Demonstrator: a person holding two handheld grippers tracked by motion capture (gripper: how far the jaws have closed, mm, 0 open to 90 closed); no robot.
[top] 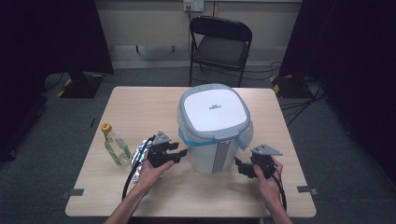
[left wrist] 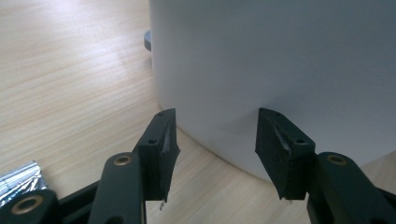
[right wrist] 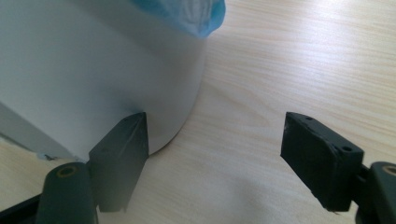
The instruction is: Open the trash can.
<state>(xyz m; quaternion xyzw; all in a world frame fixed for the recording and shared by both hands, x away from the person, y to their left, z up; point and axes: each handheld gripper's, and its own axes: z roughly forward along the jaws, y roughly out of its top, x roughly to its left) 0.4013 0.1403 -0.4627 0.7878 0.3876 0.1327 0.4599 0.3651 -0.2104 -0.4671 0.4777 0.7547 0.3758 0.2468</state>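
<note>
A white bin (top: 212,128) with a grey-rimmed lid stands in the middle of the wooden table (top: 140,107); a blue bag liner (top: 245,137) sticks out under the lid. My left gripper (top: 180,151) points at the bin's left side, its jaws open with nothing between them; the bin wall (left wrist: 280,70) stands just past the fingertips (left wrist: 166,135). On the bin's right, near its base, my right gripper (top: 240,167) is open. In the right gripper view the bin (right wrist: 93,79) curves away beyond the left fingertip (right wrist: 126,144), and the blue liner (right wrist: 187,14) hangs above.
A clear bottle with a yellow cap (top: 114,142) stands at the table's left. A crumpled foil packet (top: 138,161) lies beside my left hand, its corner showing as foil (left wrist: 21,179). A black folding chair (top: 219,44) stands behind the table.
</note>
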